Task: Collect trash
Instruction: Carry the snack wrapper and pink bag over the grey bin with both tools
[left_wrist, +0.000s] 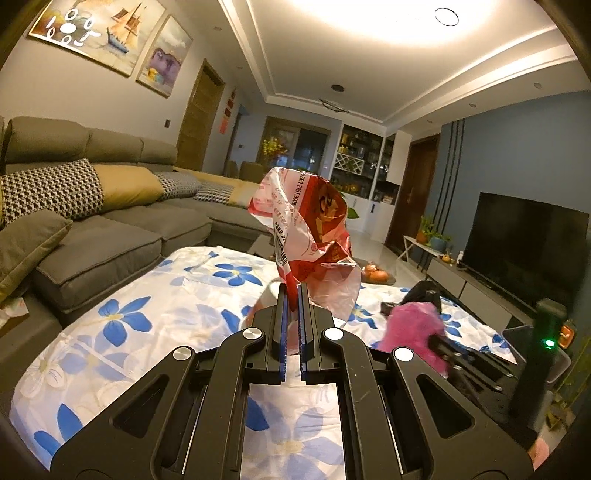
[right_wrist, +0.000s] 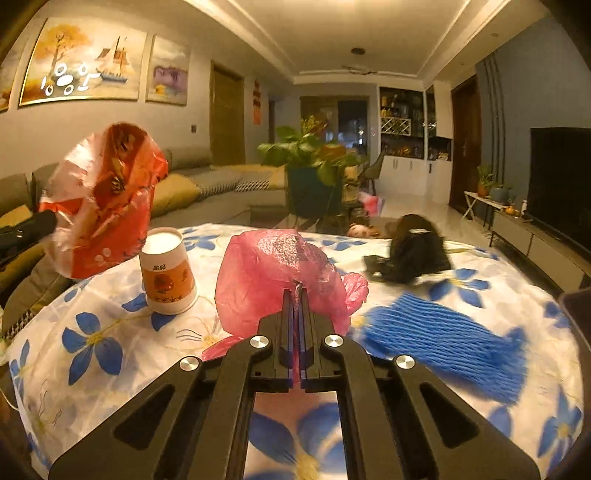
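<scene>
My left gripper is shut on a crumpled red and white snack wrapper and holds it up above the table. The wrapper also shows at the left of the right wrist view. My right gripper is shut on the rim of a pink plastic bag that rests on the flowered tablecloth. The pink bag also shows in the left wrist view. An upside-down paper cup stands on the table between the wrapper and the bag.
A blue foam net sleeve lies on the cloth at right. A black crumpled item lies at the far side. A grey sofa runs along the left, a potted plant stands beyond the table, and a TV at right.
</scene>
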